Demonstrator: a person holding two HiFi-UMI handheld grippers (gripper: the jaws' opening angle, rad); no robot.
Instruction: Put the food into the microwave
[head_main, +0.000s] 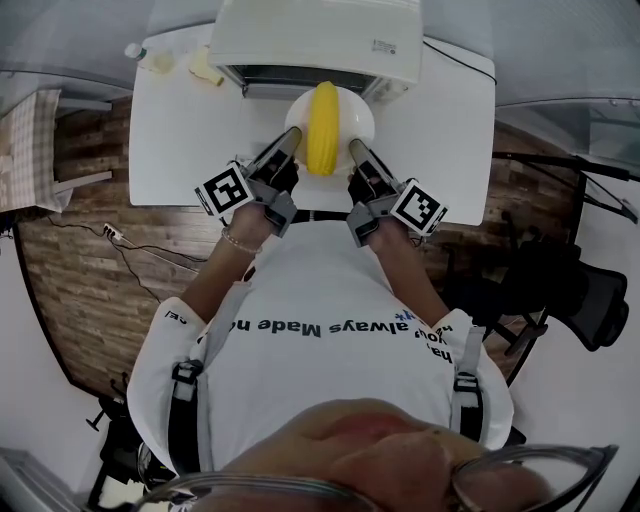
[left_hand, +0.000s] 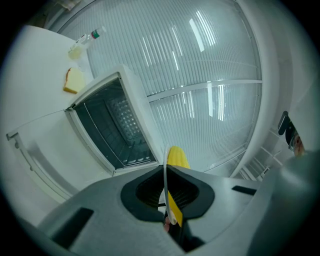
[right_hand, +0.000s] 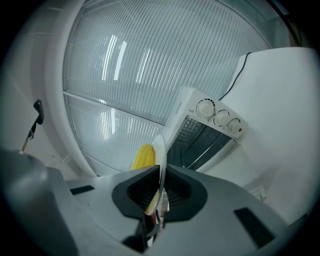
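A white plate (head_main: 342, 108) carrying a yellow corn cob (head_main: 323, 127) hangs just in front of the open white microwave (head_main: 318, 38). My left gripper (head_main: 290, 140) is shut on the plate's left rim and my right gripper (head_main: 357, 151) is shut on its right rim. In the left gripper view the plate (left_hand: 165, 184) runs edge-on between the jaws of the left gripper (left_hand: 167, 172), with the corn (left_hand: 177, 157) behind it and the dark microwave cavity (left_hand: 114, 126) ahead. The right gripper view shows the right gripper (right_hand: 161, 175) on the plate (right_hand: 159, 160), beside the corn (right_hand: 142, 156) and the microwave (right_hand: 207, 131).
The microwave stands at the back of a white table (head_main: 190, 130). At the table's back left lie a slice of bread (left_hand: 74, 80) and a small bottle (left_hand: 86, 42). The microwave's door (left_hand: 42, 145) hangs open. Control knobs (right_hand: 215, 114) sit on its right side.
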